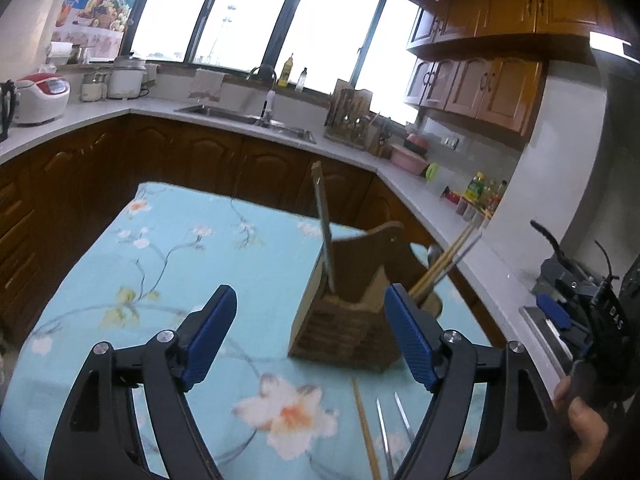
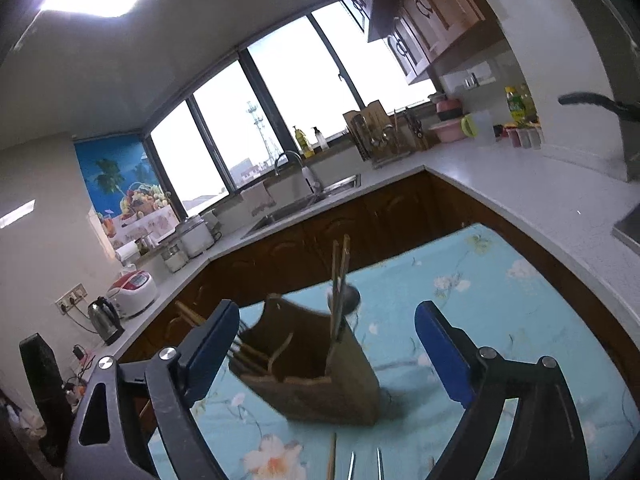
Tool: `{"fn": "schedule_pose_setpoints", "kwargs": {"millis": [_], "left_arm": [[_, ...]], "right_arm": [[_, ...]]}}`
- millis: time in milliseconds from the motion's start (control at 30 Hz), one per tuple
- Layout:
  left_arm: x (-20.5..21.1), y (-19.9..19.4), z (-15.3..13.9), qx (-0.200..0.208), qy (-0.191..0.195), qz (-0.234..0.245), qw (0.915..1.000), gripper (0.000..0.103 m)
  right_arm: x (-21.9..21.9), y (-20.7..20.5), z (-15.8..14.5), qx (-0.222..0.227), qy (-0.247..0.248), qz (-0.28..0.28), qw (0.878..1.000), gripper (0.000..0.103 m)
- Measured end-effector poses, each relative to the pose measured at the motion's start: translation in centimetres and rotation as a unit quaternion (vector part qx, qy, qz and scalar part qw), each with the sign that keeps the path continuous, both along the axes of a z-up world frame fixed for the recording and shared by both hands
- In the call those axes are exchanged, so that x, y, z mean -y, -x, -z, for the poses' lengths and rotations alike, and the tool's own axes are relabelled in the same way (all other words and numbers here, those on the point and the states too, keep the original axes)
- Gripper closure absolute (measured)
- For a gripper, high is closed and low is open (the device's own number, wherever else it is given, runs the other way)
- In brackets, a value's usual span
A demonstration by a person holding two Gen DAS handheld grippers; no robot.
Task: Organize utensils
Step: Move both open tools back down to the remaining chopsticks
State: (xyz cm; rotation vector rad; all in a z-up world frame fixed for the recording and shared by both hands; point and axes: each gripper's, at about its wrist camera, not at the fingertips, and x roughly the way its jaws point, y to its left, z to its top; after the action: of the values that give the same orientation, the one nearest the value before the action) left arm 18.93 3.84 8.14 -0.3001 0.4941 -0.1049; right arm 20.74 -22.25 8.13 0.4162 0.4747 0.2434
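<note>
Centrally, on the table's floral blue cloth, stands a wooden utensil holder. It contains a flat upright utensil in one compartment and chopsticks leaning from another; whether a spoon sits among them cannot be told through the blur. Left gripper: jaws spread wide, nothing between the blue pads, holder just beyond. Right gripper: jaws likewise wide and empty, holder framed between them without contact. Near edge: one wooden chopstick and two thin metal rods lie loose on the cloth. Far side: counter with sink under bright windows.
</note>
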Motion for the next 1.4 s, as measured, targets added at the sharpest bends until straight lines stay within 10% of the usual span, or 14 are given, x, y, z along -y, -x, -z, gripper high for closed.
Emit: {"fn": "schedule_pose_setpoints", "kwargs": {"millis": [600,1400], "left_arm": [[1.1,5.6,7.3,-0.092,0.003,0.02,0.9956,0.024],[4.0,4.5,10.9,-0.16,-0.02,0.051,0.9856,0.024]], "right_arm": [[2.1,8.6,6.4,-0.07,0.051,0.006,0.996,0.012],[1.9,8.8,11.2,-0.142,0.093,-0.018,0.985,0.018]]}}
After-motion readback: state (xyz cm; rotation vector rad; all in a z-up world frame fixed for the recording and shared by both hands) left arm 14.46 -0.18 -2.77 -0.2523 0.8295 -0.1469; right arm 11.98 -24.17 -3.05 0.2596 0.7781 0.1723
